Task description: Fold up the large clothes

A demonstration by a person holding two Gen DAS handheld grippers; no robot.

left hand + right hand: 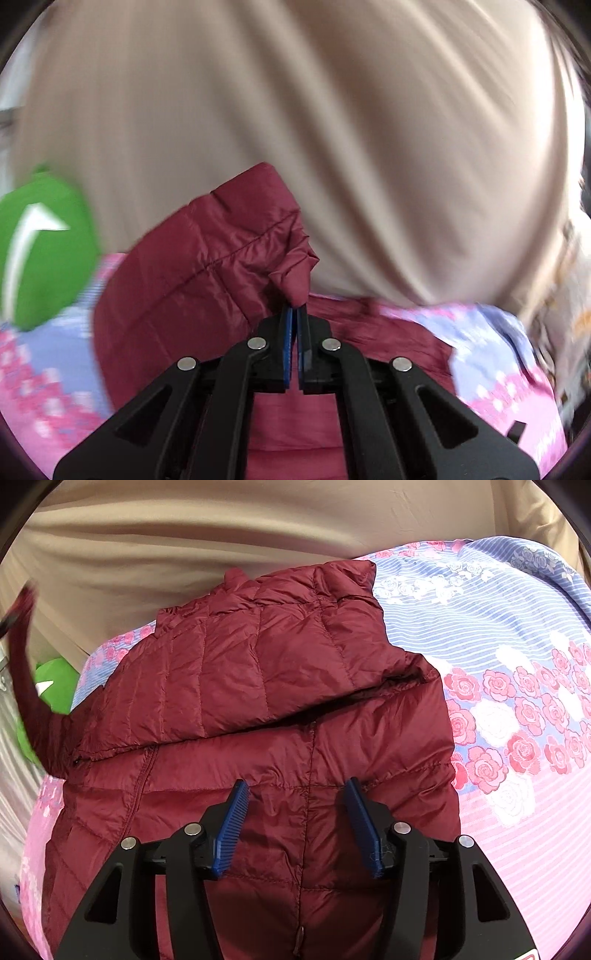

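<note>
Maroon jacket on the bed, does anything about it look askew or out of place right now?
Yes. One sleeve is pulled up off the floral bedspread, pinched in the left gripper. The rest of the maroon jacket lies flat under the open right gripper.

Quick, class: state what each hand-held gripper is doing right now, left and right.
Left hand-held gripper: closed, pinching a bunched end of the maroon puffer jacket.
Right hand-held gripper: open, holding nothing, over the jacket.
</note>
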